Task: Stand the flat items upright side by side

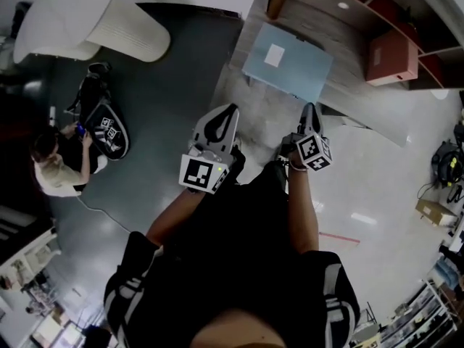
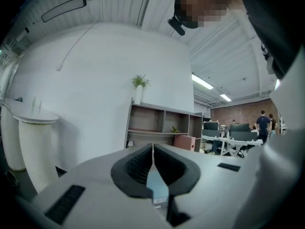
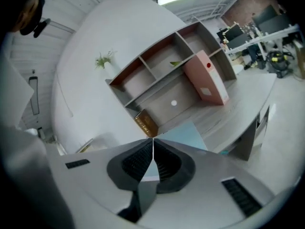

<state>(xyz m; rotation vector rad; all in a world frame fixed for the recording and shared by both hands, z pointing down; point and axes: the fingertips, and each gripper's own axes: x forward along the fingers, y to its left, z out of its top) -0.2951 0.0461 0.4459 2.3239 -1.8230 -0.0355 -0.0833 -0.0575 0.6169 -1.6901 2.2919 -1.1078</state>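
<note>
A light blue flat folder (image 1: 288,60) with a white label lies flat on the wood-grain shelf top (image 1: 341,31); it also shows in the right gripper view (image 3: 183,135). A pink box (image 1: 391,56) stands in a compartment (image 3: 205,78), and a brown book (image 3: 147,123) leans at the shelf's left end. My left gripper (image 1: 230,110) is shut and empty, short of the folder's near edge. My right gripper (image 1: 312,109) is shut and empty too, just below the folder's near right corner. Both pairs of jaws are closed tip to tip (image 2: 152,147) (image 3: 153,140).
The shelf unit (image 2: 162,128) has open compartments with a small plant (image 2: 139,82) on top. A white ribbed pedestal (image 1: 87,17) stands at the far left. A person (image 1: 54,162) sits on the dark floor beside another marker device (image 1: 109,133). Cardboard box (image 1: 435,210) at right.
</note>
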